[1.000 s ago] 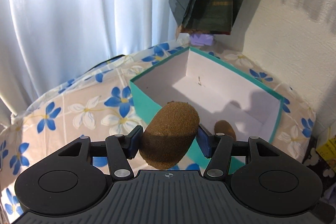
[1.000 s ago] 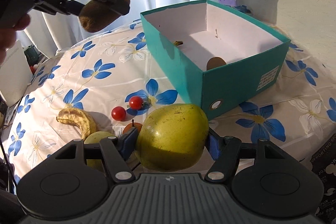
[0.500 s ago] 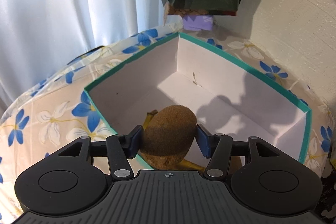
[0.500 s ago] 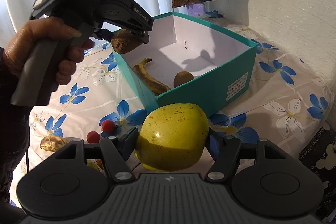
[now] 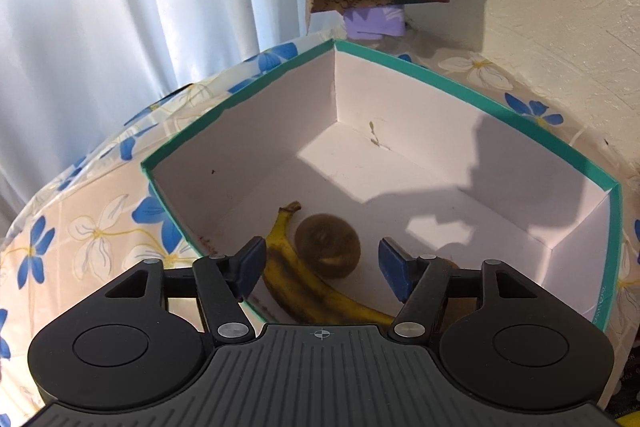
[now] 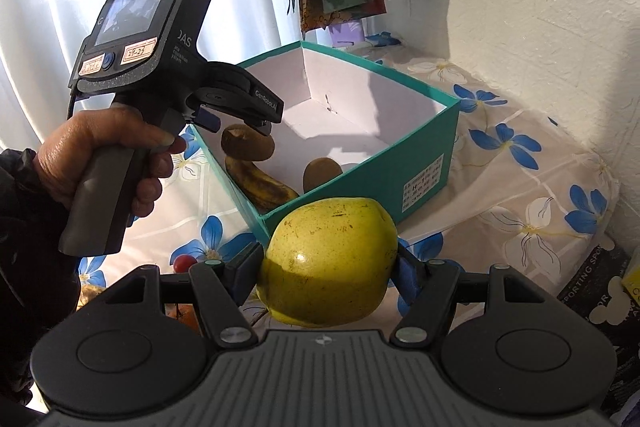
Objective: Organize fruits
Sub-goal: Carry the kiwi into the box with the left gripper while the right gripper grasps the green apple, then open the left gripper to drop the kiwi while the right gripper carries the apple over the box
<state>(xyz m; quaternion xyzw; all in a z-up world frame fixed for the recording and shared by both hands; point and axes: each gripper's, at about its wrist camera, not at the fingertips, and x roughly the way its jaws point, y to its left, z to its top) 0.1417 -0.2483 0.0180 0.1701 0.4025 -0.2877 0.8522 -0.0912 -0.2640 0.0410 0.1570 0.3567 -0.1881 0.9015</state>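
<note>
The step in hand looks like putting fruit into the teal box, one piece at a time. In the left wrist view, the left claw is spread wide with nothing between its blue pads, and it hangs over the near corner of the box. Just past it, low in the middle of the frame, a brown kiwi sits in the box, touching a spotty banana. In the right wrist view that kiwi shows just under the left claw's tips, and I cannot tell if it has landed or is in the air. A second kiwi sits deeper in the box. The right claw is pinching a big yellow-green apple at the bottom middle of the frame, in front of the box and not over it. I think the apple goes in next, so the left claw should lift out of the way first. The left hand grips its handle at the middle left, pointing the claw down into the box. A red cherry tomato waits on the flowered counter at the lower left.
</note>
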